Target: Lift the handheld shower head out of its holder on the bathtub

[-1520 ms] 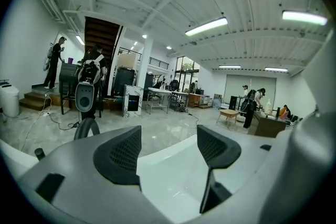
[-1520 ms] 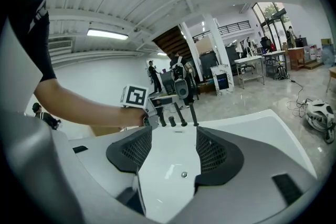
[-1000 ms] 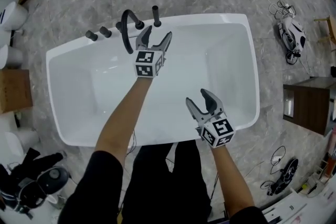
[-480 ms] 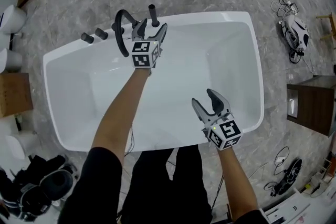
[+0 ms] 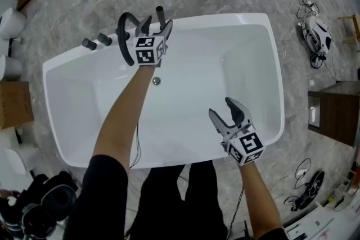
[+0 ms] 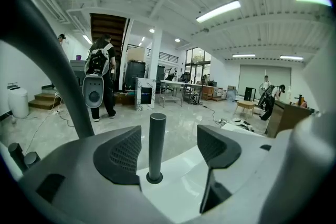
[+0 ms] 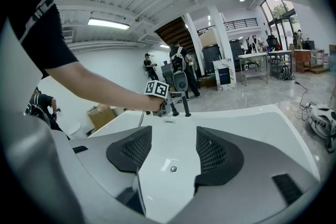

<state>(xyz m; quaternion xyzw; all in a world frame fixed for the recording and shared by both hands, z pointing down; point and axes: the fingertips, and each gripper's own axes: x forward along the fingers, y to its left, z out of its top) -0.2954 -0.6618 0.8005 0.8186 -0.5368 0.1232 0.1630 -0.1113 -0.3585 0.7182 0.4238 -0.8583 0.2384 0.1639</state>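
Note:
The handheld shower head [image 5: 160, 12] is a dark upright cylinder standing in its holder on the far rim of the white bathtub [image 5: 256, 25]. My left gripper [image 5: 156, 26] is open at that rim. In the left gripper view the shower head [image 6: 156, 144] stands between the two pads, nearer the left one, untouched by my left gripper [image 6: 169, 149]. My right gripper [image 5: 228, 112] hangs open over the tub's near right side with nothing in it. In the right gripper view my right gripper [image 7: 173, 152] looks across the basin toward the shower head [image 7: 185, 105].
A black arched faucet [image 5: 124, 31] and two dark knobs [image 5: 95, 41] stand on the rim just left of the shower head. The drain [image 5: 156, 81] lies in the basin. A cardboard box [image 5: 14, 101] is on the left, a dark cabinet [image 5: 334, 115] on the right, and cables are on the floor.
My left gripper has moved out to the far rim and now straddles the shower head. My right gripper has drifted slightly toward the near right.

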